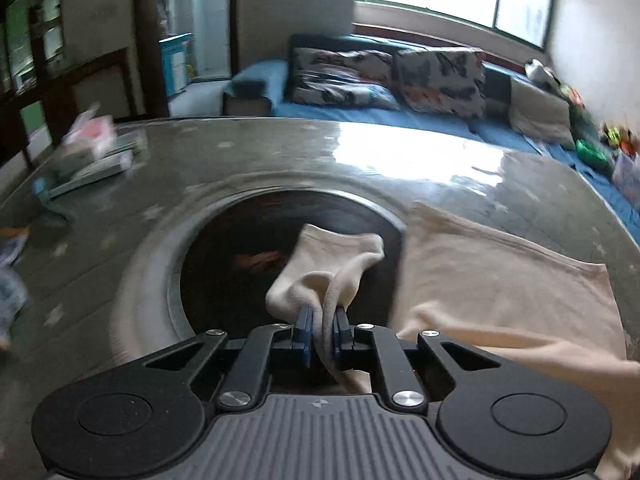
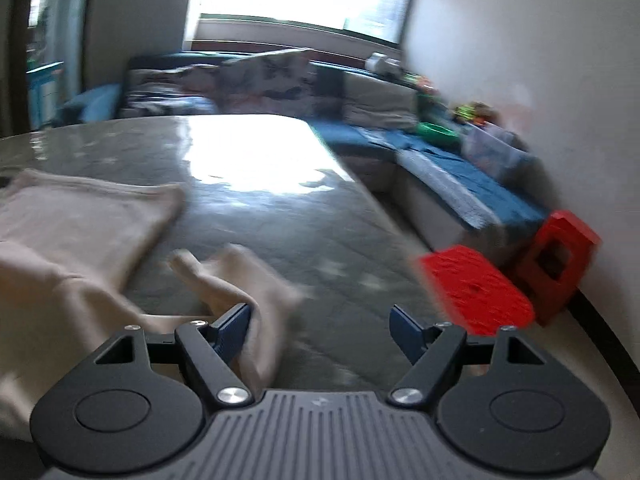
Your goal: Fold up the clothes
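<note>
A cream garment (image 1: 492, 276) lies spread on the glossy grey table (image 1: 280, 152), to the right in the left wrist view. My left gripper (image 1: 322, 330) is shut on a bunched corner of this cream garment, which sticks up between the blue pads (image 1: 305, 332). In the right wrist view the same garment (image 2: 80, 220) lies at the left, and a blurred fold of it (image 2: 256, 280) passes by the left blue pad (image 2: 234, 326). My right gripper (image 2: 320, 330) is open with its jaws wide apart, and the cloth hangs loose inside them.
A dark round inset (image 1: 280, 264) sits in the table's middle. Books and papers (image 1: 96, 148) lie at the table's far left. A blue sofa with patterned cushions (image 1: 400, 76) stands behind. Red plastic stools (image 2: 504, 276) stand on the floor right of the table edge.
</note>
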### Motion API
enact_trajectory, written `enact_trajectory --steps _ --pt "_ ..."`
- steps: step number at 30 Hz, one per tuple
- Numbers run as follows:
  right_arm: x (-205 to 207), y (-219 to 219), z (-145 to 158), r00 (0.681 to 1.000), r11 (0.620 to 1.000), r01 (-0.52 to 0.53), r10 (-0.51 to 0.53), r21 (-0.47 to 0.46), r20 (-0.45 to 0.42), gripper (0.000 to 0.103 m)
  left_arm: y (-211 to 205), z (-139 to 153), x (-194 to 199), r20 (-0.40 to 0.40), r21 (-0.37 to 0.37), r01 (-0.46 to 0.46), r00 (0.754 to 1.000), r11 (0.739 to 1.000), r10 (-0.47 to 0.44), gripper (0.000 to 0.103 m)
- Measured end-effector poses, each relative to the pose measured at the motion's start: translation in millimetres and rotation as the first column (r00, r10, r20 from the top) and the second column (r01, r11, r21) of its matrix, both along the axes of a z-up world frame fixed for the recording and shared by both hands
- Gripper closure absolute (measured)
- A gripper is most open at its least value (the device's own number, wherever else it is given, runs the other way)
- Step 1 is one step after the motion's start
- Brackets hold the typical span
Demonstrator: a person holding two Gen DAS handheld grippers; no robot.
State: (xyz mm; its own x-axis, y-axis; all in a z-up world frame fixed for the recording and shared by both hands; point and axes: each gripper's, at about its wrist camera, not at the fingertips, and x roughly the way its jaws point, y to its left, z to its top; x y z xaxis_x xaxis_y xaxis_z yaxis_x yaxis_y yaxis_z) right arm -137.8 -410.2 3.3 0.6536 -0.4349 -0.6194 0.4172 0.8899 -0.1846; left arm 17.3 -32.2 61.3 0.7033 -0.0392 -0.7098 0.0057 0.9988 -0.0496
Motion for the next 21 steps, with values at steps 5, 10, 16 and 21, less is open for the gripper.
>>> enact_trajectory --steps 5,10,16,21 --pt "-16.4 -28.2 -6.0 0.992 0.992 0.123 -0.123 -0.001 -0.032 0.025 48.0 -6.1 -46.7 -0.038 -0.024 -0.089 0.995 0.996 0.088 0.099" --pt "-37.5 -37.3 1.1 0.990 0.989 0.142 -0.142 0.049 0.008 0.025 69.1 -9.5 -73.4 -0.074 -0.039 -0.096 0.993 0.995 0.093 0.099" --pt "-29.8 5.1 18.1 0.993 0.993 -0.105 0.103 0.047 0.051 0.025 46.2 11.4 -88.4 0.003 -0.035 0.022 1.000 0.999 -0.022 0.091" --pt "-6.4 34.1 4.7 0.974 0.975 -0.223 0.223 0.012 -0.023 0.025 5.1 21.6 -84.4 0.049 -0.047 0.173 0.984 0.984 -0.171 0.074"
